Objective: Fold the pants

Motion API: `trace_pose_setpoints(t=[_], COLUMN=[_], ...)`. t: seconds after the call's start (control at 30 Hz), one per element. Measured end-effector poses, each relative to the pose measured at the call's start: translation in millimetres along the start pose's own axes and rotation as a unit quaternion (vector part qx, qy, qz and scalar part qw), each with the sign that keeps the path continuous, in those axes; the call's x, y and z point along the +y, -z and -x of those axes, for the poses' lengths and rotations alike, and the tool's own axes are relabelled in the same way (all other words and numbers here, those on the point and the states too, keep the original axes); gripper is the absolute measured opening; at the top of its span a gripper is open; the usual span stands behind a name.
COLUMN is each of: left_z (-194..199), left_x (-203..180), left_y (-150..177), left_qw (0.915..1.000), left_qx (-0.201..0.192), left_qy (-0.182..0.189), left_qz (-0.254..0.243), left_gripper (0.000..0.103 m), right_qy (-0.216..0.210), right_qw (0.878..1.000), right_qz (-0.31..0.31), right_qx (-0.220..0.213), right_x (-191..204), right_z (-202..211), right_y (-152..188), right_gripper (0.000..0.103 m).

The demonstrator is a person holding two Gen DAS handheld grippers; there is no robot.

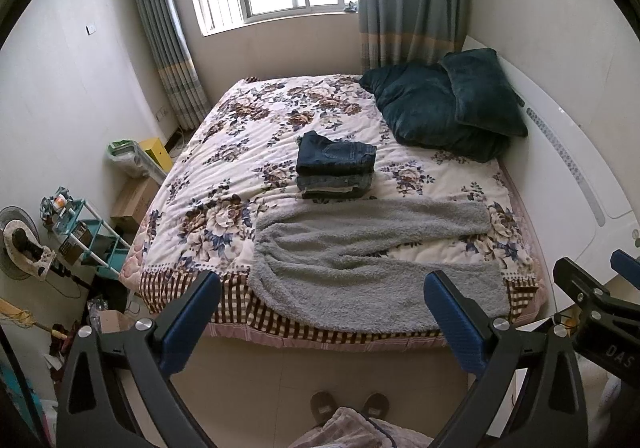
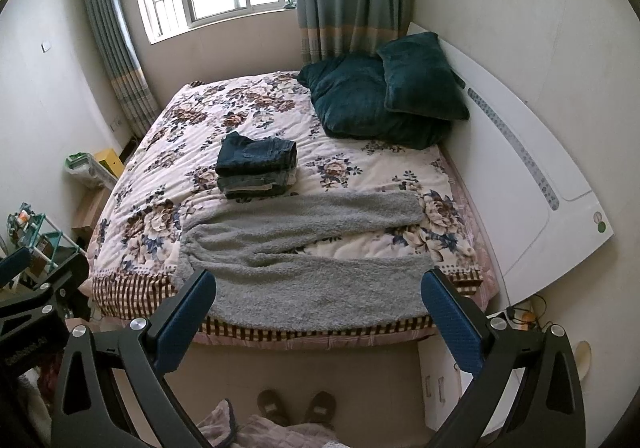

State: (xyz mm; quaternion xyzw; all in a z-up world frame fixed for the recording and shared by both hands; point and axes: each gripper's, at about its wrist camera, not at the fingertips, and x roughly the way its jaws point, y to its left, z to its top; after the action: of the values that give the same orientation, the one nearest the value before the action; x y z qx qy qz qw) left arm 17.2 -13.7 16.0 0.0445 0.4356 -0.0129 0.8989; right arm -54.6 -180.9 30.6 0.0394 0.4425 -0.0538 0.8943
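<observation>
A pair of fluffy grey pants (image 1: 360,268) lies spread flat on the near edge of a floral-quilted bed (image 1: 240,135), waistband to the left and legs splayed apart to the right — laid open, it seems, so a fold can begin. Farther back sits a stack of folded jeans (image 1: 335,167), likely finished pieces set aside. The left gripper (image 1: 320,324) and right gripper (image 2: 318,316) both hover above the floor before the bed, jaws spread wide, gripping nothing — apparently poised to reach for the pants.
</observation>
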Motion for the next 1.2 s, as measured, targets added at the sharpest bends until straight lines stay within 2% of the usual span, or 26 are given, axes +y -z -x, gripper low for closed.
trace_pose_setpoints(t=[0.77, 0.9, 1.07, 1.2], left_z=[0.4, -5.4, -32.1, -61.4], left_x=[-2.8, -7.8, -11.9, -18.3], left_y=[-1.2, -14.3, -25.4, -18.0], left_qw=[1.0000, 0.9998, 0.9987, 0.9971], left_qx=[-0.005, -0.014, -0.023, -0.015], left_qy=[-0.002, -0.014, -0.035, -0.064], left_qz=[0.001, 0.007, 0.029, 0.039], left_gripper=[0.103, 0.103, 0.103, 0.103], right_qy=[-0.002, -0.003, 0.009, 0.001], right_qw=[1.000, 1.000, 1.000, 1.000], right_qz=[-0.003, -0.005, 0.004, 0.015], right_qx=[-0.005, -0.006, -0.018, -0.001], right_x=[-2.1, -2.9, -2.6, -1.8], right_z=[2.8, 4.2, -15.2, -59.1], right_y=[-8.2, -10.9, -18.2, -29.7], right_gripper=[0.103, 0.103, 0.103, 0.103])
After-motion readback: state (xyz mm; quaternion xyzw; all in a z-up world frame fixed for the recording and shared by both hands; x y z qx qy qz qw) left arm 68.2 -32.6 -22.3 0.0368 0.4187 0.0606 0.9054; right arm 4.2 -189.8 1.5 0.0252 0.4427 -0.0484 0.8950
